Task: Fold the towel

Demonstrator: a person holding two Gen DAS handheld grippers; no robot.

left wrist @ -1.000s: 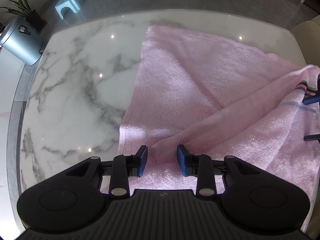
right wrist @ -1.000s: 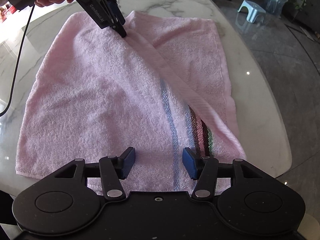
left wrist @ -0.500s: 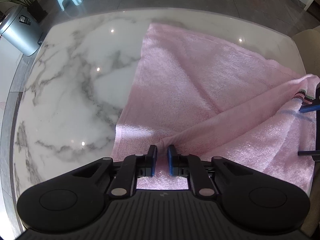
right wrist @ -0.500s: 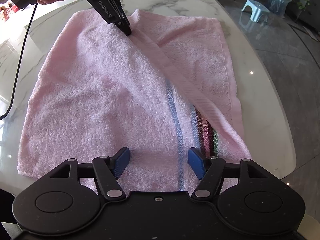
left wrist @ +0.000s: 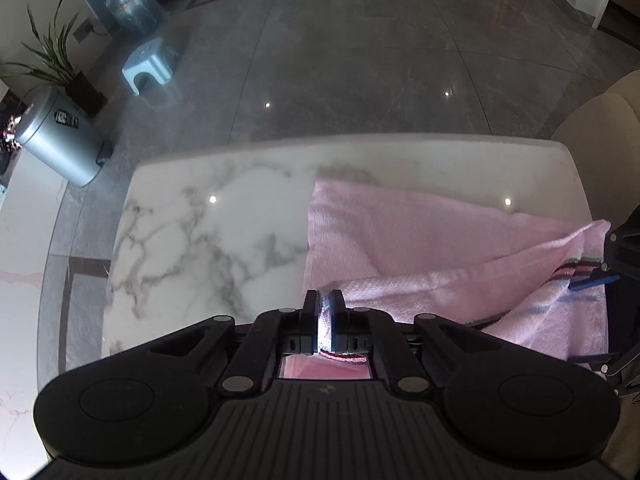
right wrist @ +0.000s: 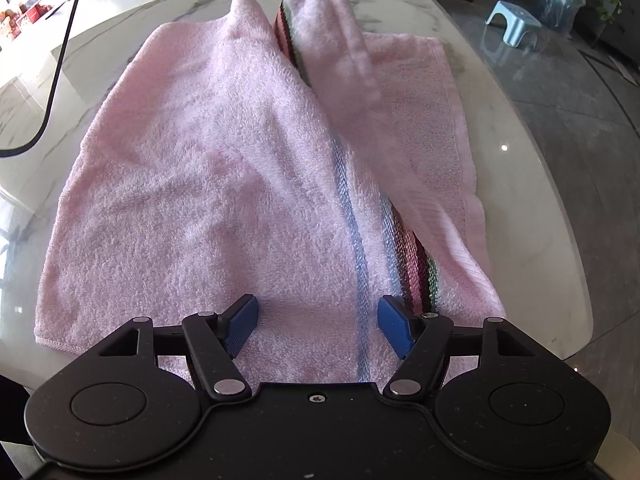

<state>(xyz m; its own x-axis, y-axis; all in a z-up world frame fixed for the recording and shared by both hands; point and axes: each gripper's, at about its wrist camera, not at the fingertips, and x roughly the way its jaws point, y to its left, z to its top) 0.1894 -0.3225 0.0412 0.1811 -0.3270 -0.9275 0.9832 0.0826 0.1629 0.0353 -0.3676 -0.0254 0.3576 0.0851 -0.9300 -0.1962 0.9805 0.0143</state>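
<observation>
A home, likely a dining or living area: a white marble table point(left wrist: 192, 216) stands on polished grey floor tiles point(left wrist: 360, 60). Far left are a potted plant point(left wrist: 52, 56), a metal pedal bin point(left wrist: 60, 136), a small blue stool point(left wrist: 148, 66) and a water jug point(left wrist: 132, 4).

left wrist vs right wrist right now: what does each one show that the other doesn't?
Left wrist only: the left gripper shut on a pinch of the pink towel, a metal bin and a potted plant on the floor.

Right wrist only: the right gripper open over the striped end, the blue stripe running lengthwise, a black cable.

Both: the towel, the marble table, the blue stool.
</observation>
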